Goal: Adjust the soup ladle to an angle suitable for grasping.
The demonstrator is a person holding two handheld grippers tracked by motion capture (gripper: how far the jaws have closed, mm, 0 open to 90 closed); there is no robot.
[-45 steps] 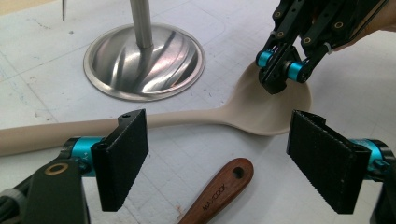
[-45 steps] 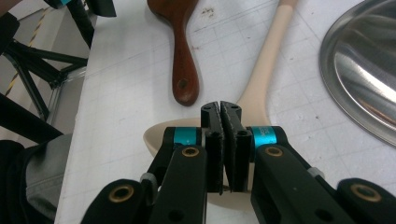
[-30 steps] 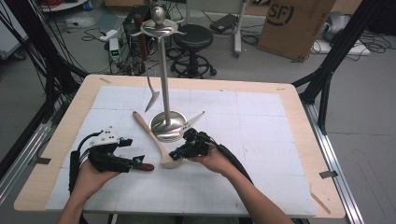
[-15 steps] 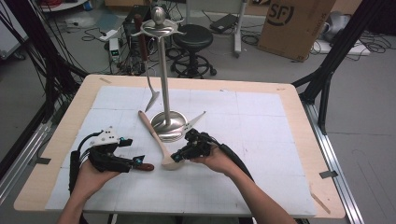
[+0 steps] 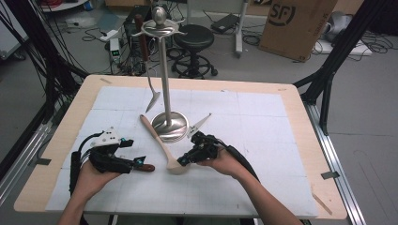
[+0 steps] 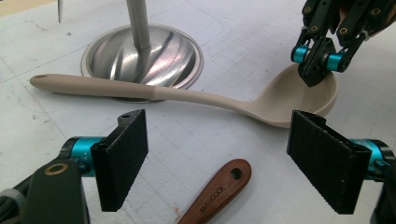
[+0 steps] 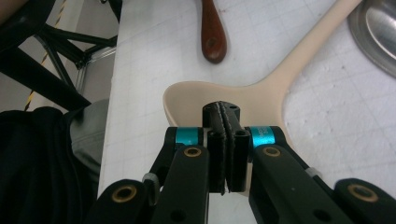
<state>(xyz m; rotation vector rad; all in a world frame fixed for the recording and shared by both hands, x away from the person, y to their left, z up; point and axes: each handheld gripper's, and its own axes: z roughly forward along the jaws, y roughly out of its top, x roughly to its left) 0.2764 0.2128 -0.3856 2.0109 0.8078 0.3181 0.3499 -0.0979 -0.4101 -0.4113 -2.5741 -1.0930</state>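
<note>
A beige spoon (image 5: 162,147) (image 6: 187,95) (image 7: 280,79) lies on the white mat, with its handle end against the base of a steel hook stand (image 5: 164,70). My right gripper (image 5: 184,161) (image 6: 312,77) (image 7: 222,112) is shut. Its tips rest in the spoon's bowl, and nothing shows between the pads. My left gripper (image 5: 133,161) (image 6: 219,126) stands open, low over the mat at the front left. A brown wooden handle (image 5: 146,167) (image 6: 217,191) (image 7: 212,32) lies on the mat just ahead of its jaws, untouched.
A utensil with a brown handle (image 5: 141,33) hangs from the stand's left hook, its blade (image 5: 152,101) just above the mat. A pointed silver utensil (image 5: 199,124) lies right of the stand's base (image 5: 170,126) (image 6: 140,51). Boxes, a stool and cables are on the floor beyond the table.
The spoon has swung a little under my right gripper, so its handle end now lies closer to the stand's base. My left gripper has stayed still.
</note>
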